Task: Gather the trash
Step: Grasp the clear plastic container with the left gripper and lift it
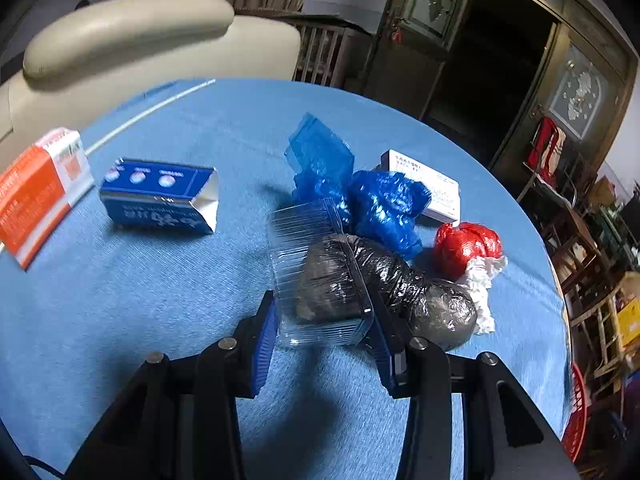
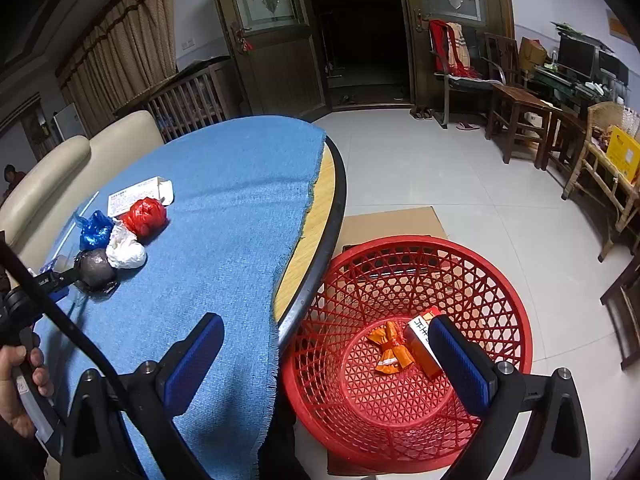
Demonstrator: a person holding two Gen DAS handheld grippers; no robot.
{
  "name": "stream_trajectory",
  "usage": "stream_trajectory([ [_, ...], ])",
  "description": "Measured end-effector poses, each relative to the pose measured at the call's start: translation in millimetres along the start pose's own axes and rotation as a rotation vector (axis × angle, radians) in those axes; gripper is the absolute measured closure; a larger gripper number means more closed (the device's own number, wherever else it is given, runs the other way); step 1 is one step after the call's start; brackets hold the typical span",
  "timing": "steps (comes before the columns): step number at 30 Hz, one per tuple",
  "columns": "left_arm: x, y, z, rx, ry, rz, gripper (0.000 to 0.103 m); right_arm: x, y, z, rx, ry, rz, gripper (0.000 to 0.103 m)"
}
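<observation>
The left tool (image 1: pixel 322 322) brackets the clear plastic container (image 1: pixel 316 276) on the desk (image 1: pixel 140 300), fingers at its sides, grip likely just closing; next comes lifting it toward the red basket (image 2: pixel 516 320). Only the right view shows that basket, under the wide-open, empty right tool (image 2: pixel 328 360).

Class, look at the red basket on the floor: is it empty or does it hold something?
Not empty. The basket holds an orange wrapper and an orange box.
</observation>
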State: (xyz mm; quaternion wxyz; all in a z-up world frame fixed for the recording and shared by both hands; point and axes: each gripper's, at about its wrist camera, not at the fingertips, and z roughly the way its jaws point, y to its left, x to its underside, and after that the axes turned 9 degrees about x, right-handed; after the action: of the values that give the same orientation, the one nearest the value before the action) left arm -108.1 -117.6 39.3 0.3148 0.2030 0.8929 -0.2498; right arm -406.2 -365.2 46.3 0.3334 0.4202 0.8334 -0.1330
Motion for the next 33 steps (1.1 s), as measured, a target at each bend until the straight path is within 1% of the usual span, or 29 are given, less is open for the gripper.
stream_trajectory([
  [9, 8.1, -1.2, -35.7, -0.024, -0.041, 0.055, 0.058, -0.5, 9.1, -0.3, -0.021, 0.000, -0.019, 0.000],
  [12, 7.3, -0.1, -47.8, -0.029, -0.064, 0.061, 0.058, 0.0, 11.8, -1.6, -0.027, -0.004, -0.024, 0.000],
  [16, 3.9, -0.5, -68.3, -0.059, -0.119, 0.084, 0.058, -0.4, 11.1, -3.7, -0.029, -0.011, -0.022, 0.000],
  [21, 3.8, 6.9, -86.7, -0.076, -0.146, 0.086, 0.058, 0.8, 12.3, -5.9, -0.034, -0.017, -0.021, 0.000],
  [25, 10.3, 17.5, -90.3, -0.104, -0.132, 0.084, 0.058, 1.3, 16.8, -8.0, -0.046, -0.019, -0.034, 0.000],
  [29, 24.1, 32.6, -86.9, -0.136, -0.091, 0.058, 0.058, 0.0, 29.6, -8.0, -0.075, -0.013, -0.067, 0.000],
  [31, 29.8, 39.1, -84.4, -0.149, -0.072, 0.047, 0.058, -2.5, 45.2, -8.4, -0.109, -0.009, -0.104, 0.000],
  [33, 34.9, 46.0, -82.6, -0.157, -0.055, 0.036, 0.058, -6.3, 66.5, -10.4, -0.162, -0.013, -0.155, 0.000],
])
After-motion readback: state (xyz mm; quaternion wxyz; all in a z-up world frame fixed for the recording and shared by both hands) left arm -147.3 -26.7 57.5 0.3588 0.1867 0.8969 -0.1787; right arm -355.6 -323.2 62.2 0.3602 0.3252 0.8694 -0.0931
